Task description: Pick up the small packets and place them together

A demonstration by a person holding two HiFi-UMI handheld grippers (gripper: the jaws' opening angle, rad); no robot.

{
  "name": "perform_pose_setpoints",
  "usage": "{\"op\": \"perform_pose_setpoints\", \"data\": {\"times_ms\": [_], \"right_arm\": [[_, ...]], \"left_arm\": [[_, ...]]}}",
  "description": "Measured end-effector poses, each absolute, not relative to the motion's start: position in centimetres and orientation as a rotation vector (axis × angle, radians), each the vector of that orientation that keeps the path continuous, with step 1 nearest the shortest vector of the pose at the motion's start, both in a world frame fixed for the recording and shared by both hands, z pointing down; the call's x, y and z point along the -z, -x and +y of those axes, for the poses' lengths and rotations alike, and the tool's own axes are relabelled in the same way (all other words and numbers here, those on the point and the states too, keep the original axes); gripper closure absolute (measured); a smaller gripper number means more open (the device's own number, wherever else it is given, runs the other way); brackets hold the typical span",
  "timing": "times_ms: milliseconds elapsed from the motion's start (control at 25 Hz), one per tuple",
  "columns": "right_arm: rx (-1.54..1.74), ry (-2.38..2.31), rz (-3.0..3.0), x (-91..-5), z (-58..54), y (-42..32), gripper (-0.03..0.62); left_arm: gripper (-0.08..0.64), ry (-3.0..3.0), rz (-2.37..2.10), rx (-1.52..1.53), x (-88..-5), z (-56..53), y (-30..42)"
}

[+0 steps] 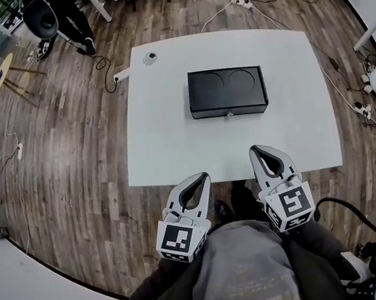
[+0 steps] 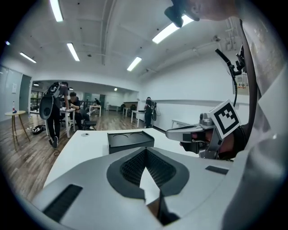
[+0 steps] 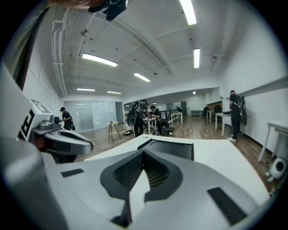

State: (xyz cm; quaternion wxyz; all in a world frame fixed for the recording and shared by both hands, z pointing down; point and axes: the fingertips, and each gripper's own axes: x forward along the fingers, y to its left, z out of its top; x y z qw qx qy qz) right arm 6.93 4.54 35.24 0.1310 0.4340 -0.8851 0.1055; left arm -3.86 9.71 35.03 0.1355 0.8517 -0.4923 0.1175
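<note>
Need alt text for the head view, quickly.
A black rectangular box with two round recesses on top sits centred on a white square table. At its near edge, the grey left gripper and right gripper hover shut and empty.

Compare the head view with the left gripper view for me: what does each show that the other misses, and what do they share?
Head view only: the marker cube on the left hand-held gripper, and a power strip on the floor. Left gripper view only: the ceiling lights. Both: the white table, the black box and the right hand-held gripper, shut. Neither shows any packets.
</note>
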Motion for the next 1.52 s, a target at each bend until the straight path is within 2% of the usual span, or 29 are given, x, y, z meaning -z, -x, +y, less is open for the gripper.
{"op": "perform_pose_setpoints", "data": {"times_ms": [440, 760, 1520], "right_arm": [[-0.400, -1.277, -2.595, -36.6, -3.9, -10.2, 0.589], [-0.415, -1.278, -2.591, -36.5, -6.9, -10.9, 0.589], [-0.497, -1.517, -2.358, -41.8, -7.3, -5.1, 0.589]], "left_arm": [[0.557, -2.495, -1.396, -0.437, -34.7, 0.5, -0.1], [0.557, -2.502, -1.381, -0.447, -34.2, -2.3, -1.2], [0.557, -2.571, -1.116, -0.487, -36.8, -3.4, 6.1]]}}
